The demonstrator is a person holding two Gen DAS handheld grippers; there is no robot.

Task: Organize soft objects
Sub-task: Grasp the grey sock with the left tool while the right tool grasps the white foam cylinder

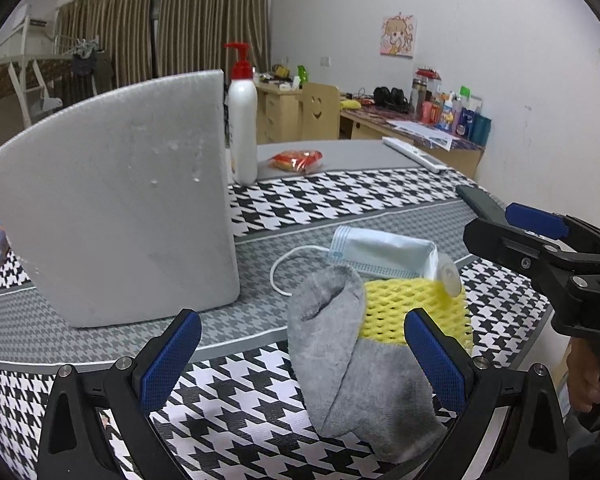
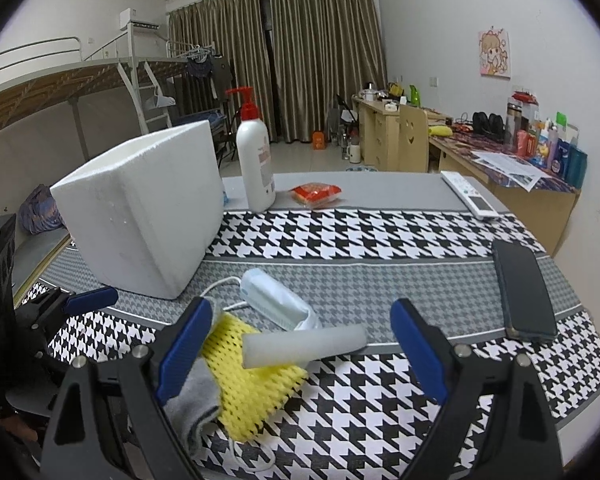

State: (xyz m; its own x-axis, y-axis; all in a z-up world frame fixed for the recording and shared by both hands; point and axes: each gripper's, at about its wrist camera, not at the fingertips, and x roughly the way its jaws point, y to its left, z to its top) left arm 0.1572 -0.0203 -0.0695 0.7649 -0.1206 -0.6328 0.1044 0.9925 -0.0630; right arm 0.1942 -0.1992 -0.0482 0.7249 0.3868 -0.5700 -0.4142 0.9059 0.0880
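the soft things lie in one small heap on the houndstooth tablecloth [image 2: 380, 236], near its front edge: a grey sock [image 1: 340, 356], a yellow foam net [image 1: 416, 300], a folded face mask [image 1: 384, 252] and a pale foam tube [image 2: 304, 344]. the white foam box [image 1: 116, 208], probably where they are meant to go, stands at about 10 o'clock from the heap, just beside it but not touching.

the left gripper [image 1: 302, 354] is spread wide and empty, and the sock sits right between its blue pads, from 12 to 1 o'clock in its view. the sock's long axis runs away from the camera, leaning to 11 o'clock, roughly in line with the fingers, so closing would pinch it across its width.

the right gripper [image 2: 302, 348] is also wide and holds nothing. the tube lies between its fingers at 12 o'clock, resting on the net, with its long axis running from 9 to 3 o'clock, finger to finger. a squeeze as it stands would press on the ends, so a turn of the wrist looks needed first.

by this reading the left hand is better placed for the sock, and the right for the tube or the mask behind it.
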